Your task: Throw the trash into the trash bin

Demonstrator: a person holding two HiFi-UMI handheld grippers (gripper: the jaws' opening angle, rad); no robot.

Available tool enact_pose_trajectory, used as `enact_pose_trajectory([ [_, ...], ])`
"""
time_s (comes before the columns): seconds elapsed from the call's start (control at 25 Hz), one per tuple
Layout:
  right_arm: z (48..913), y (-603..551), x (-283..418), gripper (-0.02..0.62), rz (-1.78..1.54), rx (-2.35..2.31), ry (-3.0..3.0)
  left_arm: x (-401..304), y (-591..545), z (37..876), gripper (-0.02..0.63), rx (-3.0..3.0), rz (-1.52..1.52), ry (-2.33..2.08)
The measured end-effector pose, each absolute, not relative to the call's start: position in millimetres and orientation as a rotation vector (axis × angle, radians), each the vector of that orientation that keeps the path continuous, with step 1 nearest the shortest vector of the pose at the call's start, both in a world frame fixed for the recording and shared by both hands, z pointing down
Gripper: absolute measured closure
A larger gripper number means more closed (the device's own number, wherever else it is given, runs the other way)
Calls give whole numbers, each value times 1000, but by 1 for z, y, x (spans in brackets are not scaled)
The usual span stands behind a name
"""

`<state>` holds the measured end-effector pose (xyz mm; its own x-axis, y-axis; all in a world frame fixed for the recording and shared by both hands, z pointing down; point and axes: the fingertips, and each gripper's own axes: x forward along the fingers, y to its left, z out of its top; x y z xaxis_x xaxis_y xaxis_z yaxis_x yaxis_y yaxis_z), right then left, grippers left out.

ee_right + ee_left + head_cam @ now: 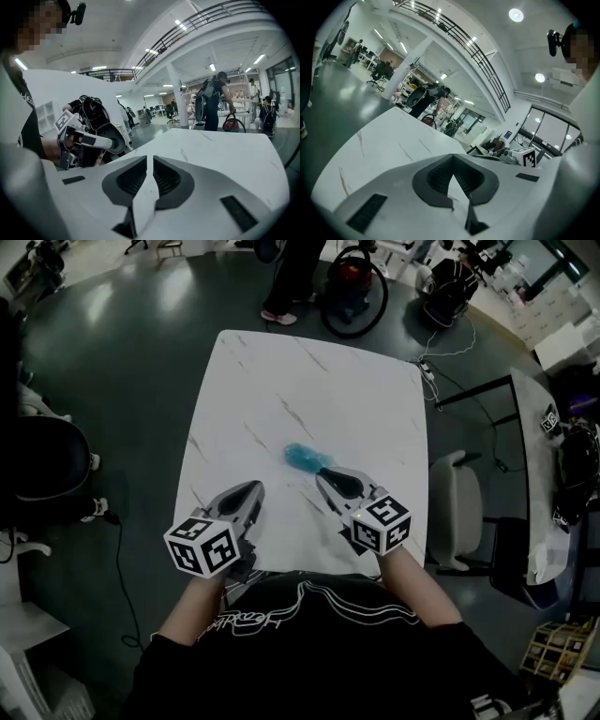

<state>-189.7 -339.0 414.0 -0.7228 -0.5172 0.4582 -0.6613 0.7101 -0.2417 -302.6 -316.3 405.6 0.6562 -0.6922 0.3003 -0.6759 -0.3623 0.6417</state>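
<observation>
A crumpled blue piece of trash lies on the white marble table, right of its middle. My right gripper rests just short of the trash, pointing at it with its jaws shut and nothing seen between them. The trash does not show in either gripper view. My left gripper is to the left, at the table's near edge, and its jaws meet at the tips. It also shows from the side in the right gripper view. I cannot make out a trash bin.
A white chair stands at the table's right side and a dark chair on the floor to the left. Beyond the far edge are a red vacuum cleaner and a person's legs. Cables run across the floor at the right.
</observation>
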Motion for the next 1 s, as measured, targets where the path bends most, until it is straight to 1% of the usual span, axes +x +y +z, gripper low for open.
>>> enact_pose_trajectory([
  [0.2, 438, -356, -193, 545, 492, 934, -2445, -321, -326, 418, 601, 2067, -59, -1056],
  [0.24, 443, -359, -194, 529, 476, 926, -2423, -323, -328, 419, 601, 2062, -62, -1055],
  [0.4, 470, -369, -197, 386, 436, 868, -2371, -324, -328, 430, 601, 2048, -57, -1047],
  [0.48, 486, -376, -197, 338, 409, 859, -2333, -326, -327, 436, 601, 2031, -54, -1049],
  [0.52, 494, -381, -197, 326, 409, 862, -2311, -327, -328, 439, 601, 2023, -51, -1050],
  [0.72, 527, -397, -192, 313, 435, 882, -2231, -331, -328, 451, 601, 2006, -24, -1043],
  [1.0, 553, -400, -189, 315, 443, 858, -2171, -332, -324, 460, 601, 1991, -9, -1038],
])
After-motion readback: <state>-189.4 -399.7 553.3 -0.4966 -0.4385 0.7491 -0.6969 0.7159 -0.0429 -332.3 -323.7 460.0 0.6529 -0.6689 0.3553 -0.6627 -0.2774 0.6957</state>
